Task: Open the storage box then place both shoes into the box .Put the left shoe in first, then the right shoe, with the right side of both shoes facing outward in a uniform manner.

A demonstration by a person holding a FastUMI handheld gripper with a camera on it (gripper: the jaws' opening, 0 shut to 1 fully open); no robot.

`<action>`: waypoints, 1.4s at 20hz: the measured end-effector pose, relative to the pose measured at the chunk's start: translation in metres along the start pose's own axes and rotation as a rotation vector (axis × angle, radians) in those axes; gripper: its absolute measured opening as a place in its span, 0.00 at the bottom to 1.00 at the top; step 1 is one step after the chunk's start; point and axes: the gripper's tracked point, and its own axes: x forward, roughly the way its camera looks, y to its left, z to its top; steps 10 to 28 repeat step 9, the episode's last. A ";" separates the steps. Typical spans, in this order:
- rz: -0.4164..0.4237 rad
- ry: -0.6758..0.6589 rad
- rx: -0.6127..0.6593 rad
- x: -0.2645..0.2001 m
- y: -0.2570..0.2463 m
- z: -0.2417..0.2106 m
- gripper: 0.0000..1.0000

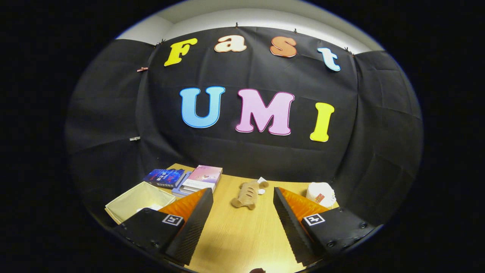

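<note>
While the gripper (242, 227) hangs over the wooden table (235, 242) with its fingers spread wide and nothing between them, no shoe can be made out. A tan plush toy (248, 194) lies on the table just ahead of the fingers, between their tips. An open cream storage box (130, 201) sits at the near left, partly behind the left finger, with something white inside. Two books (185, 177) lie at the far left. A white object (321, 193) rests at the far right.
</note>
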 end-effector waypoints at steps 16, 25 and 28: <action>-0.007 0.020 0.019 -0.001 -0.008 -0.007 0.99; -0.007 0.020 0.019 -0.001 -0.008 -0.007 0.99; -0.007 0.020 0.019 -0.001 -0.008 -0.007 0.99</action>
